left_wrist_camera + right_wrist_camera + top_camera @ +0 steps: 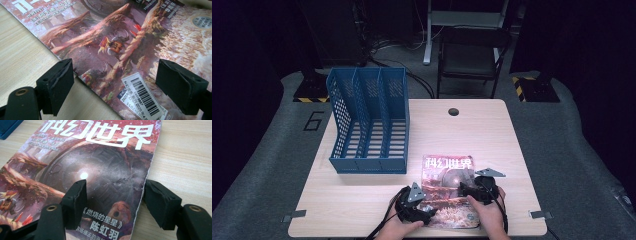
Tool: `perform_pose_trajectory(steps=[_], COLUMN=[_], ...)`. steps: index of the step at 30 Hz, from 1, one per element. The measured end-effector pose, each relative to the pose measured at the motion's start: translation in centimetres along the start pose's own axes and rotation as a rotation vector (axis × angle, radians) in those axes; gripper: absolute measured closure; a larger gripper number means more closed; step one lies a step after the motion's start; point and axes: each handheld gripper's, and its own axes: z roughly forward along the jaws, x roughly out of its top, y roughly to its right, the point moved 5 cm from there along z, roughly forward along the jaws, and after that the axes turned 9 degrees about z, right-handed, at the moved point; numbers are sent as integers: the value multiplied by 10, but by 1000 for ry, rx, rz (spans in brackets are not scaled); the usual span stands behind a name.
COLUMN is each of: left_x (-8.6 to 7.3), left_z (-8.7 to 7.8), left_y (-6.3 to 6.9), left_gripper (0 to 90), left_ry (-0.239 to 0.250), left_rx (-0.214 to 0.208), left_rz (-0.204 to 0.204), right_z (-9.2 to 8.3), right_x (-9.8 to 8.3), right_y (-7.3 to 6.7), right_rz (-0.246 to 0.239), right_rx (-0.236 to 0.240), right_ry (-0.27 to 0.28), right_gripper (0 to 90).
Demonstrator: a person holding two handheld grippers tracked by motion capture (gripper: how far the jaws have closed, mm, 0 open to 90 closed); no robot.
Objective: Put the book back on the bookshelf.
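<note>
left gripper (424,212) is standing wide open at the near left corner of the magazine (448,190); in the left gripper view its jaws are straddling the magazine's (120,45) left edge, one jaw over bare table (22,55), the other over the cover near the barcode label (141,96). pads are not pressing on anything.

right gripper (464,189) is also standing wide open, over the magazine's right half. in the right gripper view its jaws are bracketing the magazine's (100,170) right edge, one jaw above the cover, the other just beside the edge over the table (185,162); whether that jaw is touching the edge i cannot tell. nothing is being held.

the magazine is lying flat, cover up, at the near middle of the table (362,200). its long axis is running near to far, title at the far end, tilted slightly.

the near edge of the magazine is sitting close to the table's near edge. the blue file rack (369,122) is standing far left, its near right corner just beside the magazine's far left corner. open table is lying to the right and far side.
</note>
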Motion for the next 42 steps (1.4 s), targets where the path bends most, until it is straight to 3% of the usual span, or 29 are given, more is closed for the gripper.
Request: perform_pose_trajectory(steps=[8,17,22,32,38,40,41,42], left_x=[0,0,0,0,0,0,0,0], left_z=[0,0,1,0,1,1,1,1], left_y=[0,0,0,0,0,0,0,0], left_gripper=[147,148,148,148,148,148,148,148], left_ry=[0,6,7,6,9,9,9,9], left_rx=[3,5,9,5,17,17,16,17], left_rz=[4,-2,-3,-2,-3,-3,-3,-3], right_z=[1,-1,-2,-10,-18,-23,-27,-27], right_x=[-1,1,3,8,13,16,18,18], right_y=[-1,4,6,5,-2,-6,-10,-10], right_rz=[12,112,125,146,110,96,100,100], right_rx=[18,67,85,131,163,188,226,226], right_ry=[13,28,26,47,81,97,110,110], right_gripper=[305,348,357,363,372,382,394,394])
